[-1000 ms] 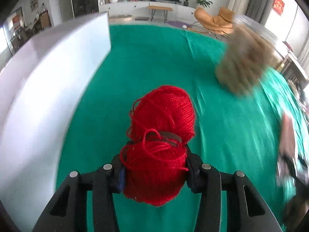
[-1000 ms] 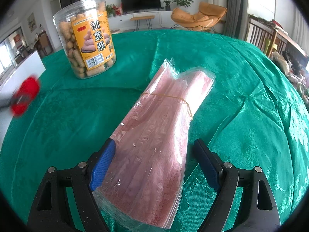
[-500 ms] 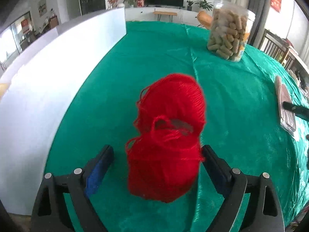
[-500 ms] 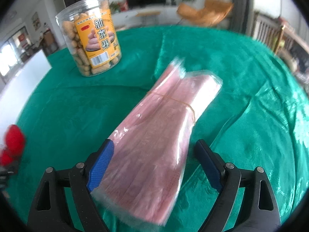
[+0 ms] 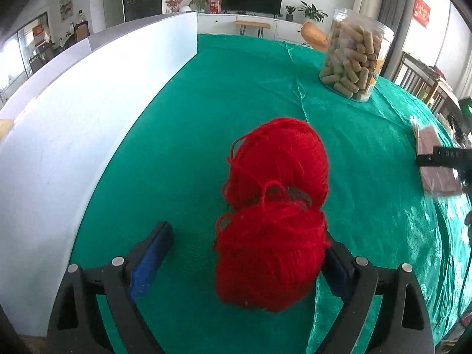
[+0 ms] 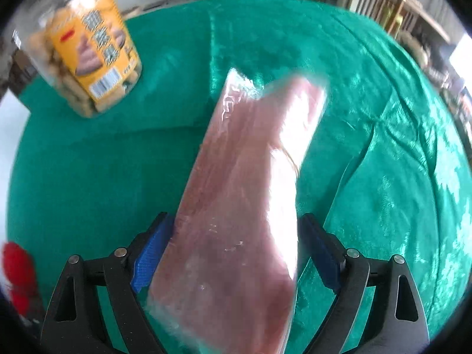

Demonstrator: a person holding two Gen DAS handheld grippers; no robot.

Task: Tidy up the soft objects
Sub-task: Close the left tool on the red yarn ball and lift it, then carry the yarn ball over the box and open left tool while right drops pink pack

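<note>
Snack jar [image 5: 355,59] beyond red yarn [image 5: 273,212] (white board [image 5: 88,112] left).

The red yarn ball [image 5: 273,215] looks fuzzy, matt and loosely wound. Under it the green tablecloth [image 5: 212,112] is satiny cloth, creased and gleaming. The snack jar [image 5: 355,59] is clear glossy plastic with a shiny yellow label. The pink plastic bag bundle [image 6: 236,206] is thin, slick film.

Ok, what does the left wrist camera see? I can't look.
A red ball of yarn lies on a green tablecloth between the open left claw, resting against one finger. A white board stands alongside, and a clear jar of snacks sits farther back.
</note>
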